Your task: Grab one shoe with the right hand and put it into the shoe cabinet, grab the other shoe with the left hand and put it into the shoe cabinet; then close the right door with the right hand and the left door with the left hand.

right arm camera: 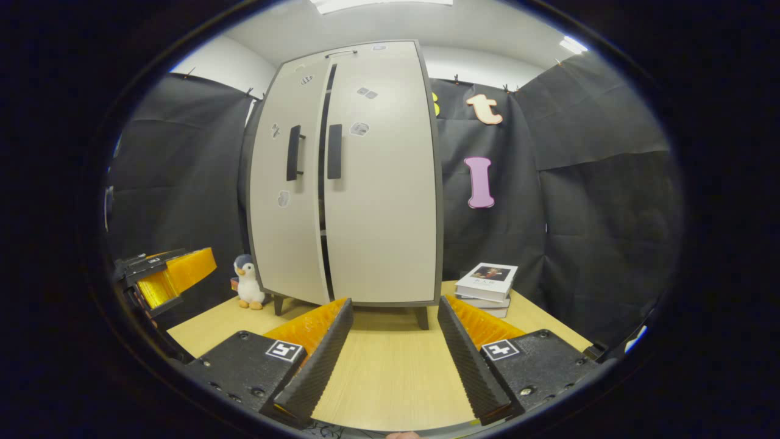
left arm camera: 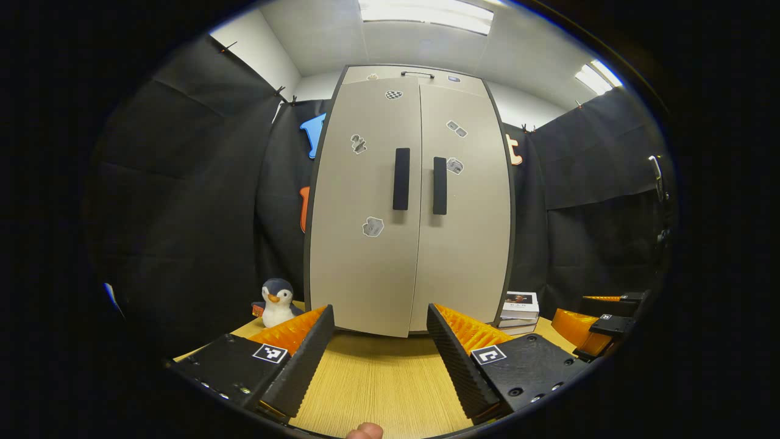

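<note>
**Both claws wide open, doors nearly shut**

Wide apart and holding nothing, the left gripper hangs over the bare wooden table, and the right gripper does the same in its own view. A fingertip peeks in at the bottom edge of the left gripper view.

The step in hand looks like the last one: closing the doors. No shoes lie on the table, so I think they are already inside, though I cannot see in. To finish well, press flat on the left door near its handle, slow and straight, until it meets the right door. Do not shove hard, because the cabinet stands on thin legs and could rock.

The shoe cabinet is the biggest thing. It is tall, pale grey with a dark edge, and stands on the table at the back, against the black cloth wall. From the front the doors look shut. From the right gripper view a thin dark gap runs between them, so the left one seems a tiny bit open.

Each door has a long black handle and little stickers.

Beside the cabinet sit a stack of books and a small toy penguin.
</note>
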Motion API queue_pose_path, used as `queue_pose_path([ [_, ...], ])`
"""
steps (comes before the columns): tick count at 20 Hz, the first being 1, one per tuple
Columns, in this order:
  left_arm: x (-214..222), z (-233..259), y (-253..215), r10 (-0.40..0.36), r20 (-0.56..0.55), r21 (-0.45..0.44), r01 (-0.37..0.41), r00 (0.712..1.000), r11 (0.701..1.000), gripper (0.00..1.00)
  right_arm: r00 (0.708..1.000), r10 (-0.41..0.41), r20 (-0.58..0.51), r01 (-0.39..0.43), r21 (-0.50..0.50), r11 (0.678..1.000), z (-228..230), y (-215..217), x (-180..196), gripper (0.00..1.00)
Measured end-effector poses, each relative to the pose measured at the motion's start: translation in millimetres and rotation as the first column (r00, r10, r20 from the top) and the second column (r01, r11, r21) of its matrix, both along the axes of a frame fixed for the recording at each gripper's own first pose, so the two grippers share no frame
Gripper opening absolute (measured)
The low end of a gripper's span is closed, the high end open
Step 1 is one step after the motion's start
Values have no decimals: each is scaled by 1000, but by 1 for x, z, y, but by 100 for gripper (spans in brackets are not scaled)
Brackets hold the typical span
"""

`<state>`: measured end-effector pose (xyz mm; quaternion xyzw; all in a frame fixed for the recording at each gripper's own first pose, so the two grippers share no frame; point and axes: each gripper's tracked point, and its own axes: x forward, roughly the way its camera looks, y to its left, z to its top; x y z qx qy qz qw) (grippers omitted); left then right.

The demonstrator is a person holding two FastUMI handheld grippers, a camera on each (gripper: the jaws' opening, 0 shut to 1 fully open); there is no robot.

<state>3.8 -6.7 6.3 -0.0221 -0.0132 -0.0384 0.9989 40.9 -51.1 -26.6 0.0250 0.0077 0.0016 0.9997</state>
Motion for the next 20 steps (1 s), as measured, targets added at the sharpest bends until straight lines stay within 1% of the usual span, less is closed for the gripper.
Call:
queue_pose_path([
  [20,-3,1,-1,-8,4,-3,8,1000,1000,93,1000,-12,1,12,7,1000,-2,-3,-4,92],
])
